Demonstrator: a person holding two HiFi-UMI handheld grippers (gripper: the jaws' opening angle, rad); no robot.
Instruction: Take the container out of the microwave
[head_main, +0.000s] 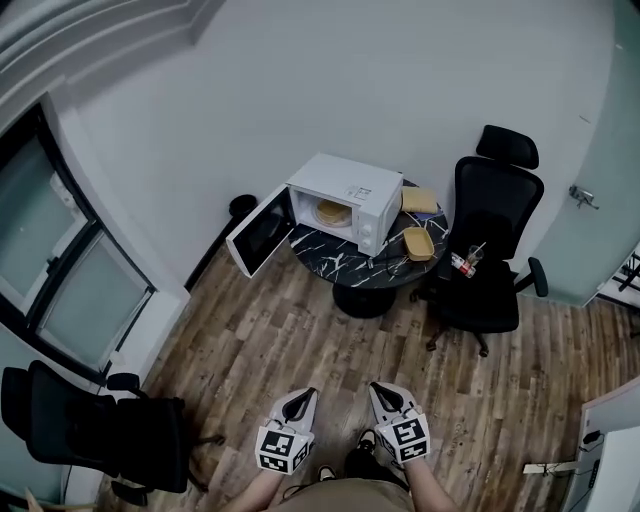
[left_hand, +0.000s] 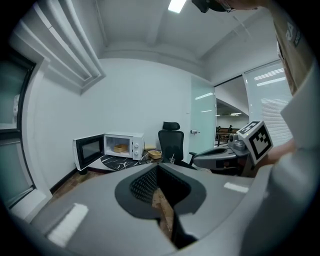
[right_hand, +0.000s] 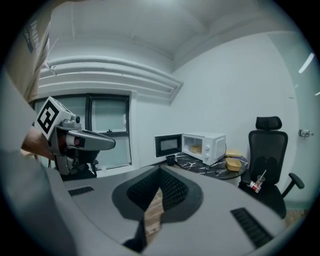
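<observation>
Container: round, tan, sits inside the microwave. Its door hangs wide open to the left of the cavity, and the microwave stands on a dark round table. Left gripper and right gripper are held low, side by side, well apart from the microwave, each with jaws pressed together on nothing. Container lies straight ahead of both; cavity mouth angles toward the left gripper, which looks marginally nearer, so a walk-up likely comes before any reach.
</observation>
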